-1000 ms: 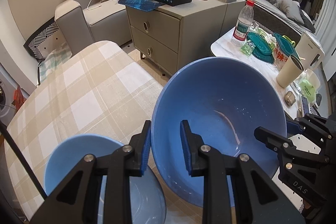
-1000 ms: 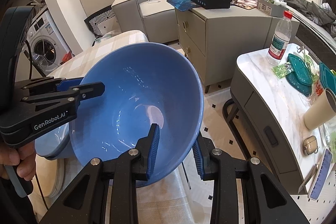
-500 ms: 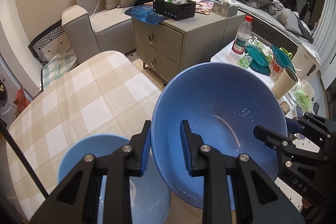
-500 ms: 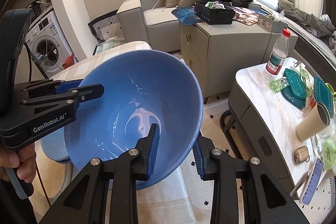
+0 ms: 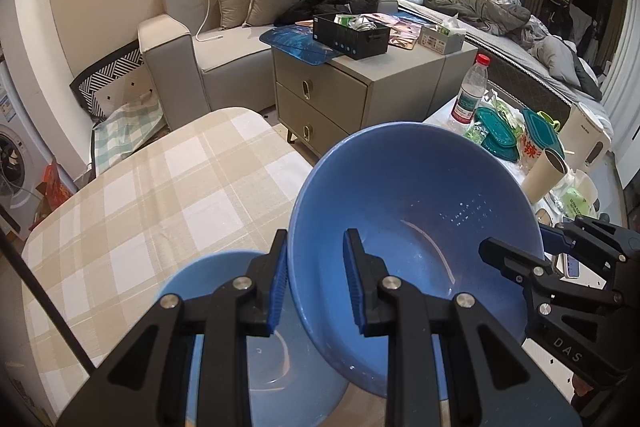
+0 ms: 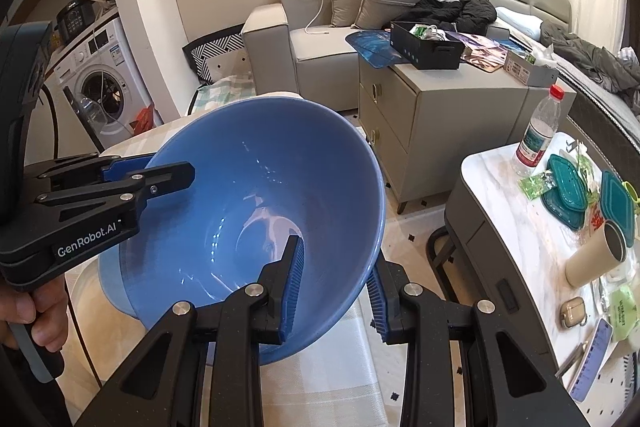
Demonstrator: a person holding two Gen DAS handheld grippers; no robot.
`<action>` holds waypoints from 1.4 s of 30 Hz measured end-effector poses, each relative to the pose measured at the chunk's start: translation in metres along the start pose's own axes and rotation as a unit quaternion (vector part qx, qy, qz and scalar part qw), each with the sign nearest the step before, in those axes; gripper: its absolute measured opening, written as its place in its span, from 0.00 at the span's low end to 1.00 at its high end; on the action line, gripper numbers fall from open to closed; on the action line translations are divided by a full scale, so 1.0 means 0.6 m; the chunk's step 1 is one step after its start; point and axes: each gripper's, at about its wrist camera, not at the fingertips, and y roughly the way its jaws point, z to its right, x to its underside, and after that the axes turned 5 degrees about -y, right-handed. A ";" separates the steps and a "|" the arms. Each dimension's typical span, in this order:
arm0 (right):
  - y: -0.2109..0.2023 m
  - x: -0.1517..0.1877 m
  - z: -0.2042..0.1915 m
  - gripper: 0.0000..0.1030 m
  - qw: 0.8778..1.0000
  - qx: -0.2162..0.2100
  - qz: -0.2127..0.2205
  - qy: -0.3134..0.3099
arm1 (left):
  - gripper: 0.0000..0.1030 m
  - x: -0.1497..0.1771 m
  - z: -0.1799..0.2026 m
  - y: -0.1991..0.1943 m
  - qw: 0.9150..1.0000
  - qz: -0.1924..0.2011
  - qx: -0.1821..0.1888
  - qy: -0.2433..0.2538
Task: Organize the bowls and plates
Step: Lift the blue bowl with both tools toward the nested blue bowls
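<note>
**A:** Bowl, the big blue one — where is it in the left wrist view?

**B:** It is held tilted above the checked tablecloth. The left gripper pinches its near rim, one pad outside the wall and one inside, jaws narrow. A second blue bowl sits on the cloth, below and to the left of the big bowl. The right gripper clamps the big bowl's far-right rim.

**A:** What has changed over the last second?

**B:** The room behind has dropped lower in frame, and the lower bowl now shows more from under the big one. I judge the pair is being lifted, not lowered.

**A:** And the right wrist view?

**B:** The right gripper closes narrowly over the big bowl's near-right rim. The left gripper grips the rim on the opposite side. The second bowl's edge peeks out just below the big bowl's left side.

**A:** So for the task?

**B:** Nesting is not done; the big bowl looks too large to sit inside the smaller, so I expect it goes down elsewhere first.
</note>
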 end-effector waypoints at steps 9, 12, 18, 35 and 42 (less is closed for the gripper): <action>-0.013 -0.019 -0.033 0.30 1.000 -0.007 0.010 -0.016 | 0.24 0.003 -0.030 -0.031 1.000 0.014 -0.011 -0.013; -0.012 -0.023 -0.042 0.30 1.000 -0.013 0.012 -0.018 | 0.24 0.006 -0.043 -0.040 1.000 0.016 -0.014 -0.018; -0.010 -0.035 -0.074 0.30 0.999 -0.027 0.016 -0.027 | 0.24 0.015 -0.071 -0.053 0.999 0.019 -0.026 -0.030; -0.003 -0.046 -0.145 0.30 0.997 -0.051 0.019 -0.057 | 0.24 0.041 -0.132 -0.088 0.997 0.030 -0.051 -0.057; 0.009 -0.048 -0.165 0.30 0.996 -0.060 0.014 -0.064 | 0.24 0.054 -0.147 -0.090 0.996 0.027 -0.061 -0.065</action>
